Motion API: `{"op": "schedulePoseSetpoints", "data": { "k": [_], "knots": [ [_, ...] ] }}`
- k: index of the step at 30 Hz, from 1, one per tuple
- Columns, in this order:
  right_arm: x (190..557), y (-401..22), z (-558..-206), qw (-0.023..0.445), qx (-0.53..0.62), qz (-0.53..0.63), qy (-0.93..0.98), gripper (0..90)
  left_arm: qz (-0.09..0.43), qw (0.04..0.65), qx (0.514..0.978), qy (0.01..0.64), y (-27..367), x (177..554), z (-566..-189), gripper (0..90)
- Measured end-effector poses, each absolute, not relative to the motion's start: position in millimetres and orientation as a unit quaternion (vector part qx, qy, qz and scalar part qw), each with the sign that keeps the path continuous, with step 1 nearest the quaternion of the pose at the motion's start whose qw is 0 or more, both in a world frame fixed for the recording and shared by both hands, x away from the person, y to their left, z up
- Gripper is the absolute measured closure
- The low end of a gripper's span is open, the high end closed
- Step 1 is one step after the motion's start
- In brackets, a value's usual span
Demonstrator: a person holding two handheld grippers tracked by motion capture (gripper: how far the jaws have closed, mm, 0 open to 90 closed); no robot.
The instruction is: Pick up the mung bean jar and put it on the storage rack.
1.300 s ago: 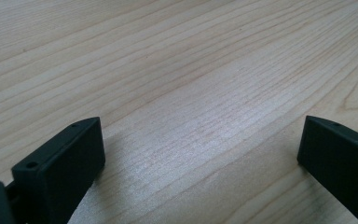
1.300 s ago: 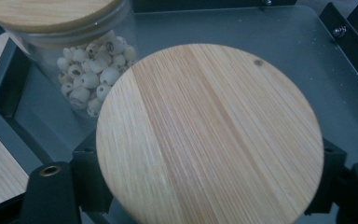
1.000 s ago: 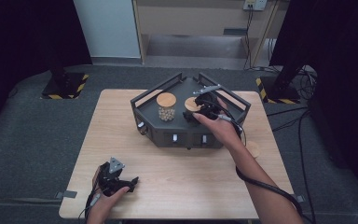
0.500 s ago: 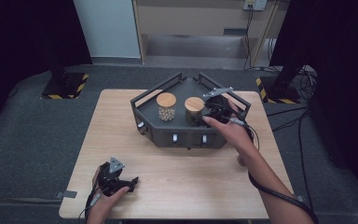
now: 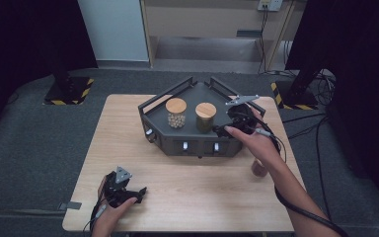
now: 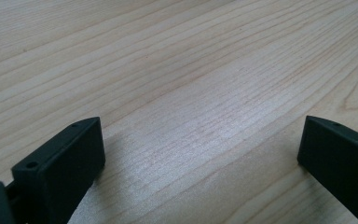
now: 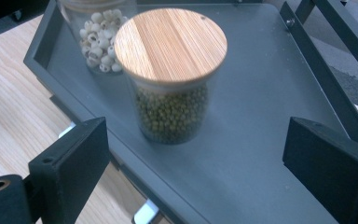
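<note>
Resting on a pale wooden table (image 5: 202, 187) over grey carpet (image 5: 24, 148), both claws gape empty.

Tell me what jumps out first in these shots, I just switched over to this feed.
The dark grey tray at the far middle of the wooden table draws the eye, with two wood-lidded jars on it: one of pale round seeds, one of green beans to its right. The right gripper sits open at the tray's right side, facing the bean jar, while the left gripper rests open near the table's front left.
</note>
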State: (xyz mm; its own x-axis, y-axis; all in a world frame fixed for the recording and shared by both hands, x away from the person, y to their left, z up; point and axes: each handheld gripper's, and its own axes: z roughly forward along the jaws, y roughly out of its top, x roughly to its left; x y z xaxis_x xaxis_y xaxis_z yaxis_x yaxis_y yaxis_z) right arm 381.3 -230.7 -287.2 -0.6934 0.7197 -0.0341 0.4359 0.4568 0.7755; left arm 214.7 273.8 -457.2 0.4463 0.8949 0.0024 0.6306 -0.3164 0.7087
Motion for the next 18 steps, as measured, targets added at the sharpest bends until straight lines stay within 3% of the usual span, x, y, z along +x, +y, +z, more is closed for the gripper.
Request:
{"op": "schedulePoseSetpoints", "data": {
  "k": [18],
  "knots": [
    [364, -257, -290, 0.190, 0.346, 0.387, 0.833, 5.8, 0.203, 0.326, 0.785, 0.486, 274, 215, -457, 0.0]
  ]
}}
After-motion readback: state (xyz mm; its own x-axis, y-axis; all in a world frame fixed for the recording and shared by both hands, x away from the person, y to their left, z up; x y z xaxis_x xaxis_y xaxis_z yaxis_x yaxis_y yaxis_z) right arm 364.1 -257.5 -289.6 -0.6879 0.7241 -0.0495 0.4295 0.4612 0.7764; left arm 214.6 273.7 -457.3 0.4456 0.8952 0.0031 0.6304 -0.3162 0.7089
